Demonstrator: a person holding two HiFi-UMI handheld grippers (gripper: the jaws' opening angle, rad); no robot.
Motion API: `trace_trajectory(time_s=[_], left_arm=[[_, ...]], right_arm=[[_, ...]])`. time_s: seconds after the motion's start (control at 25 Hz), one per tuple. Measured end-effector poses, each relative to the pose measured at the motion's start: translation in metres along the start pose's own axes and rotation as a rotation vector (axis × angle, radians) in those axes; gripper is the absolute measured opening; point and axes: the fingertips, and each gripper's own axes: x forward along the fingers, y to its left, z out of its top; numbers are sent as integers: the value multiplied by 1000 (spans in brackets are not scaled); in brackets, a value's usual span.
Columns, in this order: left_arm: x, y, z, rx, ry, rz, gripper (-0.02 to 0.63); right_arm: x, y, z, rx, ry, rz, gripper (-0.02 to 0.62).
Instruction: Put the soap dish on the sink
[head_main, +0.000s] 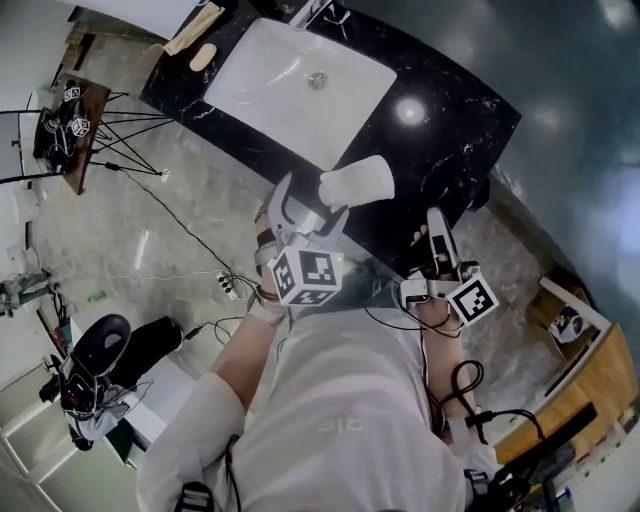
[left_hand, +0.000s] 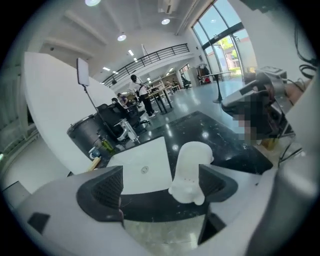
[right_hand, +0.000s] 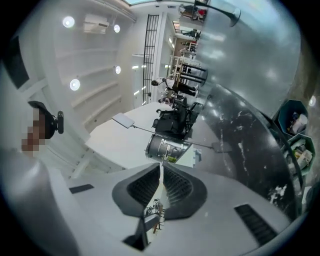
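Observation:
A white soap dish (head_main: 357, 183) lies over the black marble counter (head_main: 440, 140), near its front edge and just right of the white sink basin (head_main: 290, 85). My left gripper (head_main: 308, 203) stands open around it. In the left gripper view the soap dish (left_hand: 191, 170) sits close against the right-hand jaw, with a wide gap to the other jaw. I cannot tell whether it touches that jaw. My left gripper (left_hand: 160, 182) points at the sink basin (left_hand: 145, 165). My right gripper (head_main: 437, 225) hovers at the counter's front edge, shut and empty (right_hand: 161, 172).
A tap (head_main: 325, 15) stands behind the basin, and wooden pieces (head_main: 200, 40) lie at the counter's back left. A tripod and side table (head_main: 70, 120) stand on the floor at left, with cables and a power strip (head_main: 228, 285). A shelf unit (head_main: 580, 370) is at right.

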Motion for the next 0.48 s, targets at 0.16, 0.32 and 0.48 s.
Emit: trace_trajectory(time_s=[0.16,0.32,0.48], left_arm=[[-37,44,-38,-86,45,145,476],[-84,82,-87,-258,78,246,476],[-137,109,-140,-410,115,384,476]], right_arm=[[41,30,-36,-32,140,86,35],[74,68,-88,-40,270,161,35],[103,105,-151,-50,436,254,35]])
